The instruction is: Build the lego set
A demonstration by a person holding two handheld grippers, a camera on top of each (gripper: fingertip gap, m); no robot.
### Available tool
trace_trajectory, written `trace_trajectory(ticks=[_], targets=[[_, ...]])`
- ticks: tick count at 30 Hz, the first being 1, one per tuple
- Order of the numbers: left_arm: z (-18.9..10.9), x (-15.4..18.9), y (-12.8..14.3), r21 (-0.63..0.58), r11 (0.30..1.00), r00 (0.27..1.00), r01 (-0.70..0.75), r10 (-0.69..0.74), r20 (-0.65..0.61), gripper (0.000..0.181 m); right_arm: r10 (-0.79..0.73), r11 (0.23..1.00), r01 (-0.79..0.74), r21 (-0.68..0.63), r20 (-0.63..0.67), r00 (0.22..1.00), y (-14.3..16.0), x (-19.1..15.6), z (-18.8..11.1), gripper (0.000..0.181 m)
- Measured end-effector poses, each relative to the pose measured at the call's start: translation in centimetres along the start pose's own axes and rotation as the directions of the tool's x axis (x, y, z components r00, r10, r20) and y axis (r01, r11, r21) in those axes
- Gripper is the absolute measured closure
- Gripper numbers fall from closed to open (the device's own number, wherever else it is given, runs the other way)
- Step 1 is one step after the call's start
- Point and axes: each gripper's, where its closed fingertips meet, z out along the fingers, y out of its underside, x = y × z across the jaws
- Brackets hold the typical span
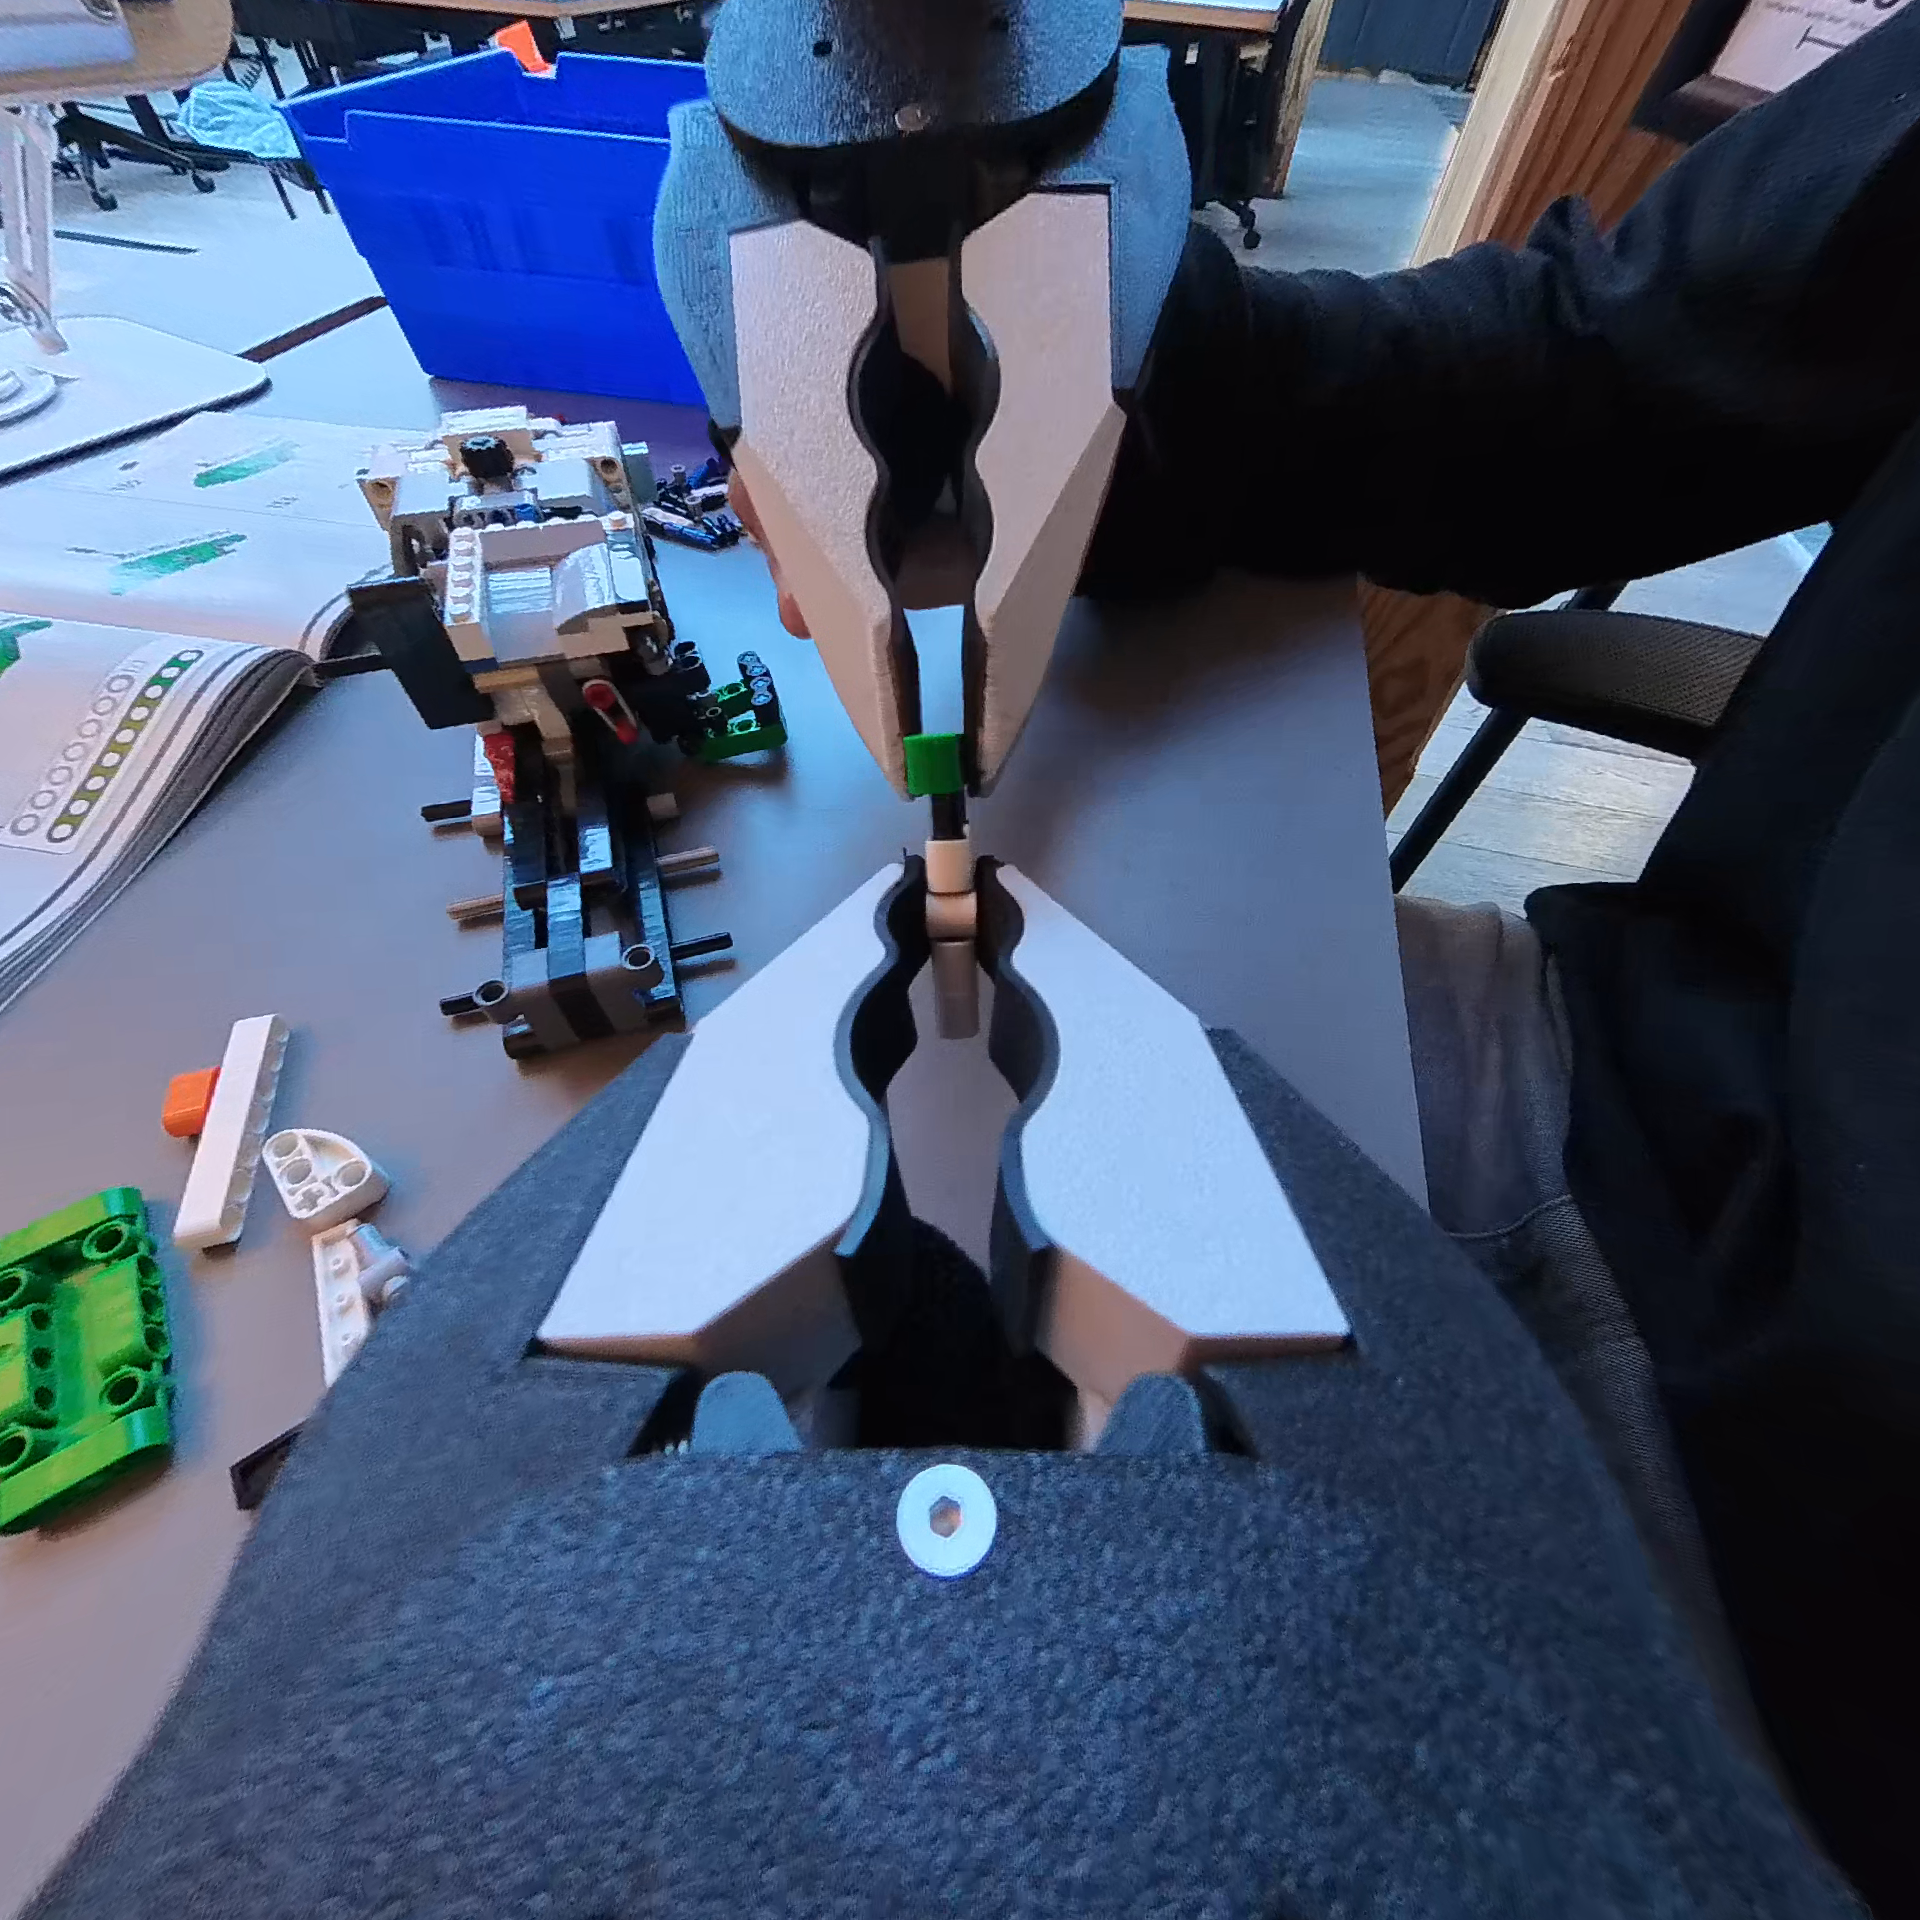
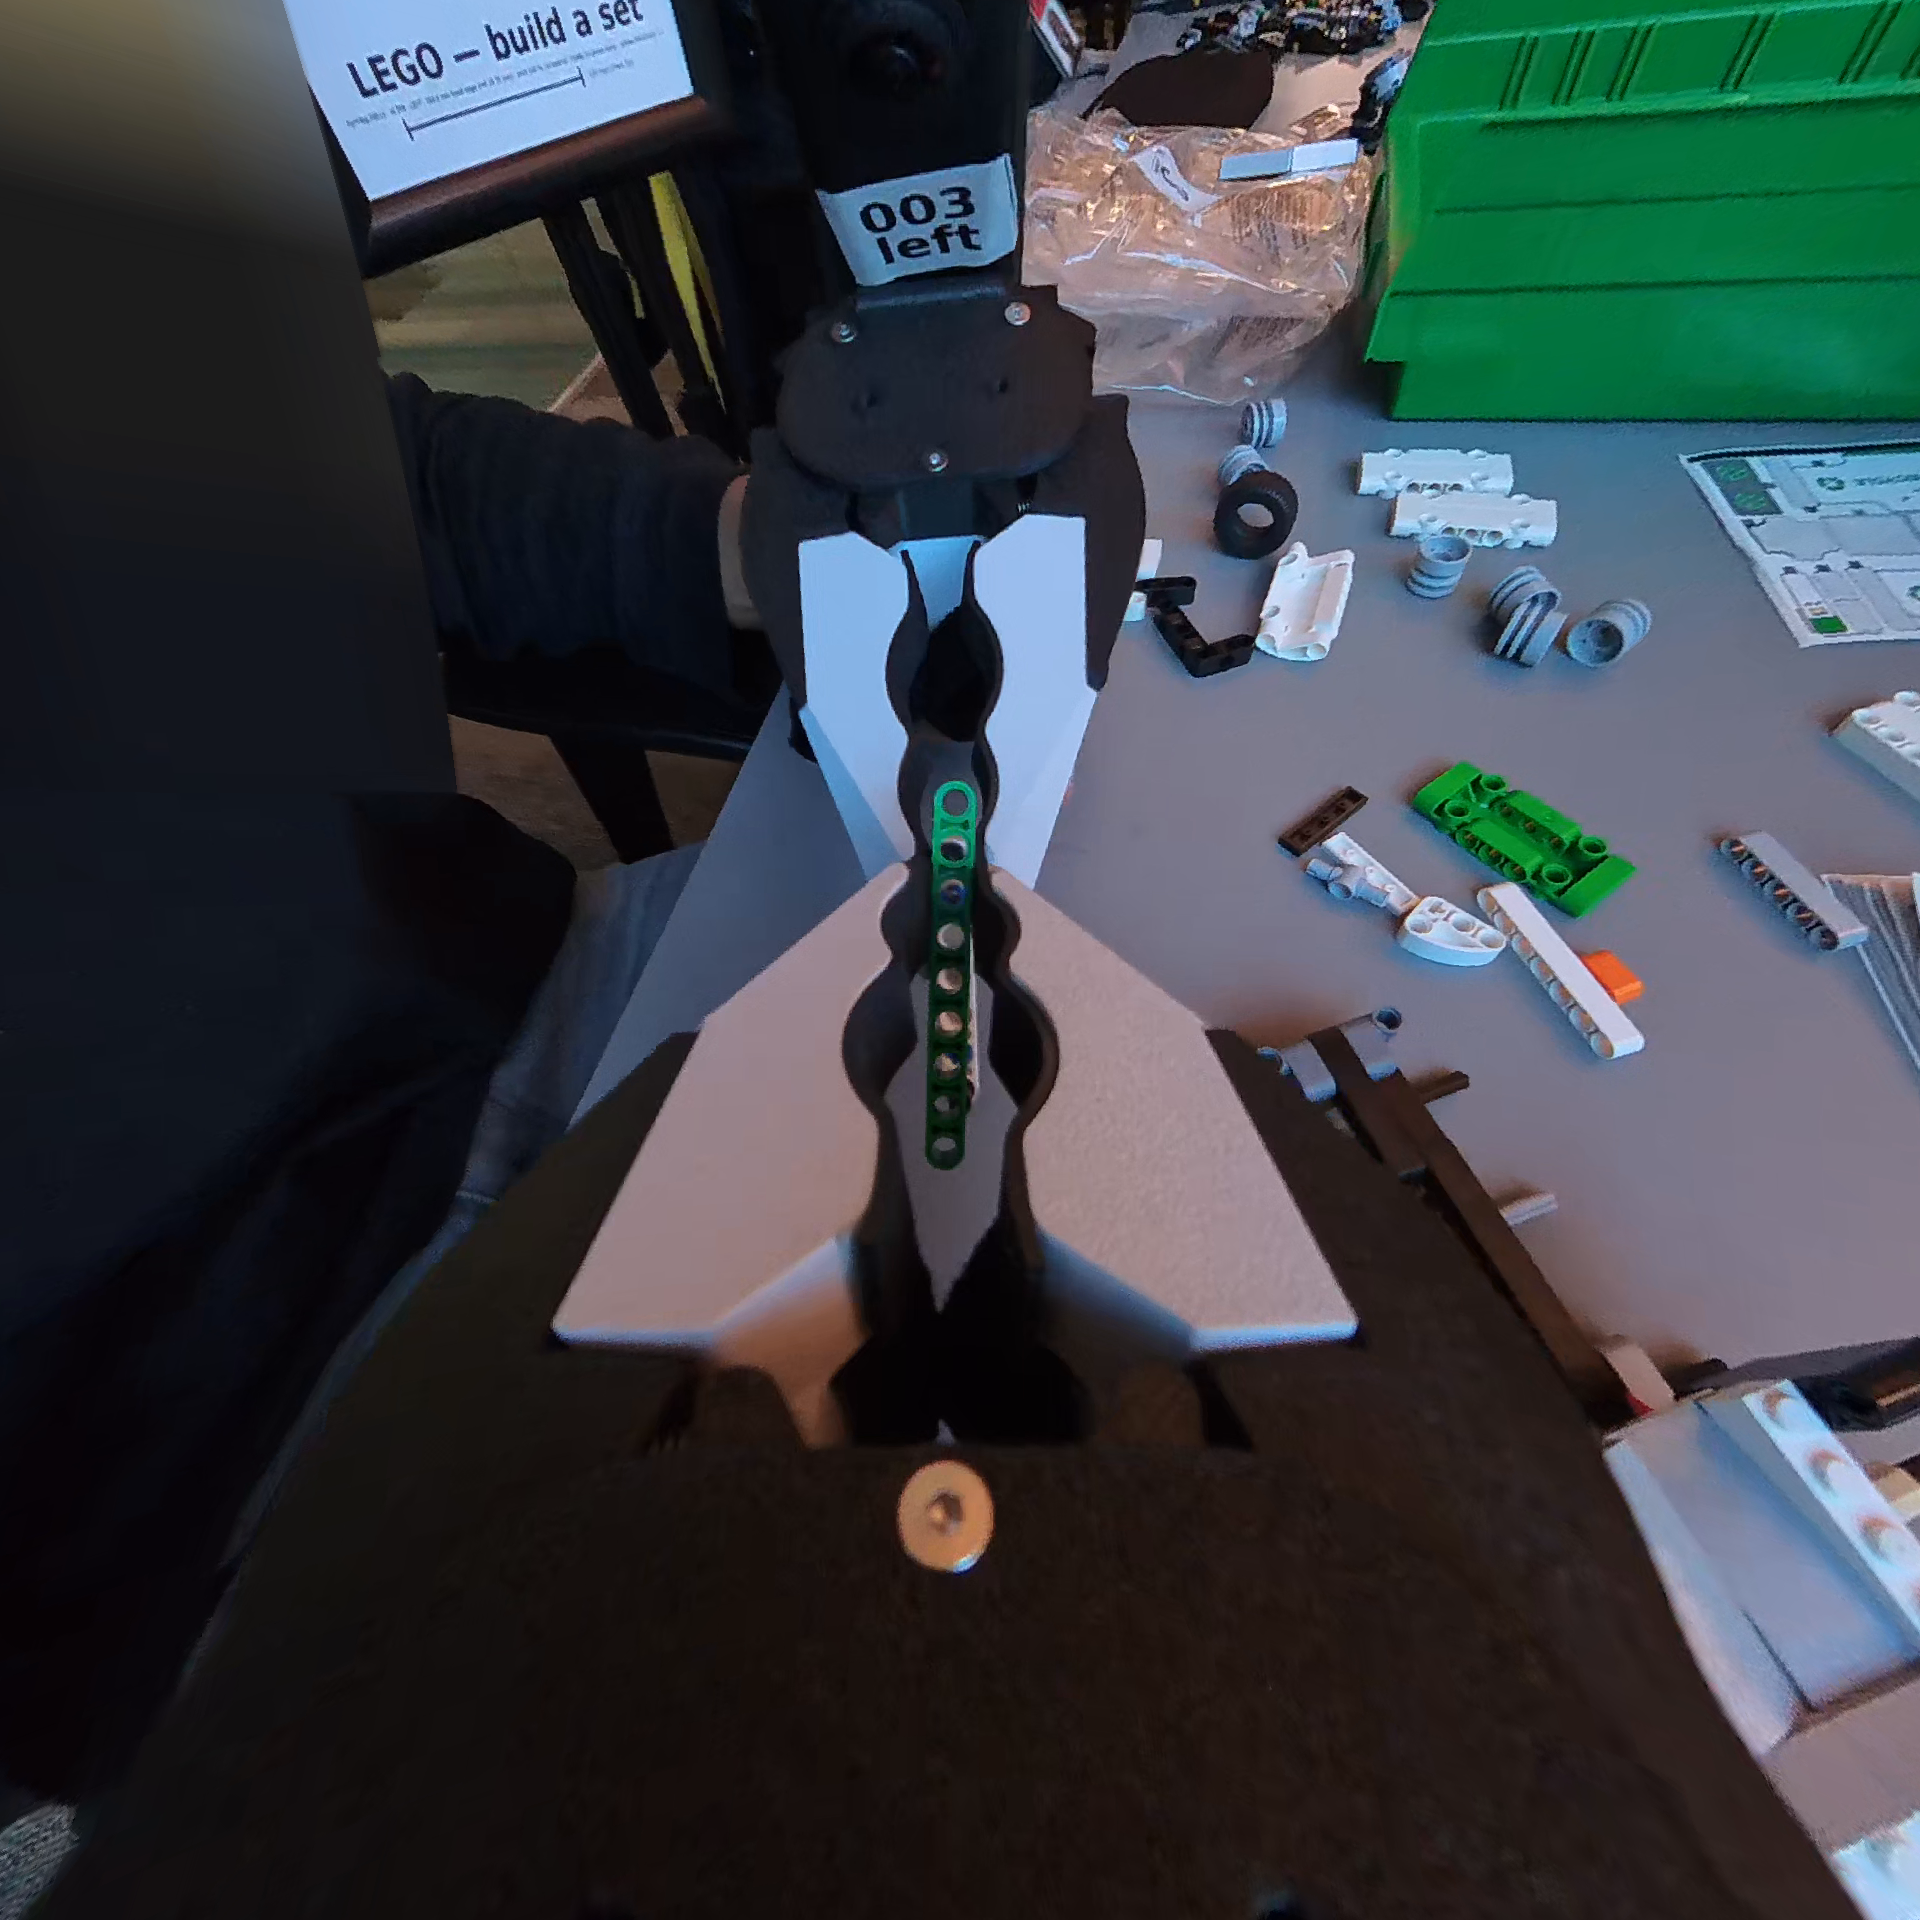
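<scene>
The green panel (image 1: pixel 73 1351) at lower left is cut by the frame edge; the instruction book (image 1: pixel 114 727) runs off the left; the model (image 2: pixel 1787 1621) at lower right is blurred and cropped; the green beam (image 2: pixel 948 977) is partly hidden between the tongs' fingers.

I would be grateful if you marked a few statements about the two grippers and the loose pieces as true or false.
1. The right gripper is shut on a green beam. True.
2. The left gripper is open and holds nothing. False: it grips a grey piece.
3. The green panel sits inside the blue bin. False: it lies on the table.
4. An instruction booklet lies open beside the partly built model. True.
</scene>
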Motion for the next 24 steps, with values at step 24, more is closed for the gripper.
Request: trace_trajectory(ticks=[24], targets=[[1.3,0.0,1.9,-0.147,0.988,0.998,0.052,-0.058,-0.036,0.175,0.008,0.985,-0.006,-0.17,0.014,1.0,2.2,0.4,0.4,0.176]])
